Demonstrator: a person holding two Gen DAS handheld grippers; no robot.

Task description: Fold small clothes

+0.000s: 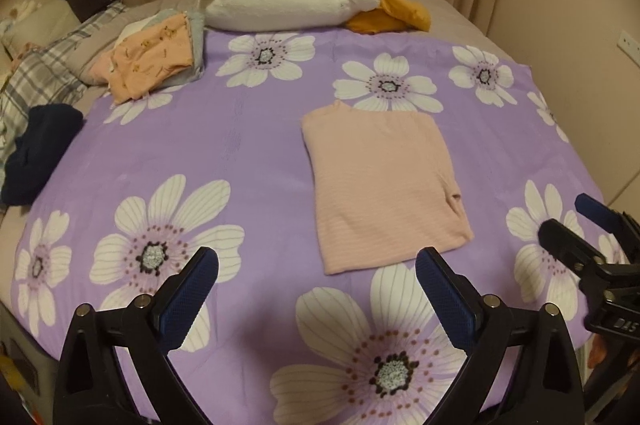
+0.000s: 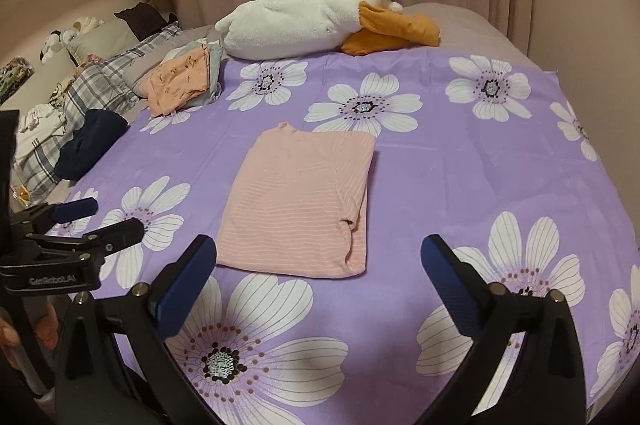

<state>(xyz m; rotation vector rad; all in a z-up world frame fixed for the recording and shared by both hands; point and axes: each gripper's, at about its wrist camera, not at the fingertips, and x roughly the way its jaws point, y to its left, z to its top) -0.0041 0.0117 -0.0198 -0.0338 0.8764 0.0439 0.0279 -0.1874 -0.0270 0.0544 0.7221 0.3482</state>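
A pink striped garment point(image 1: 380, 181) lies folded into a flat rectangle on the purple flowered sheet point(image 1: 240, 153); it also shows in the right wrist view point(image 2: 300, 201). My left gripper point(image 1: 316, 265) is open and empty, held above the sheet just short of the garment's near edge. My right gripper point(image 2: 316, 257) is open and empty, also just short of the near edge. The right gripper shows at the right edge of the left wrist view point(image 1: 568, 221), and the left gripper at the left of the right wrist view point(image 2: 108, 217).
A pile of peach and grey clothes point(image 1: 156, 61) lies at the sheet's far left corner. A dark navy garment point(image 1: 40, 153) lies at the left edge. A white and orange plush toy point(image 1: 304, 5) lies at the back. Plaid bedding point(image 2: 92, 93) is on the left.
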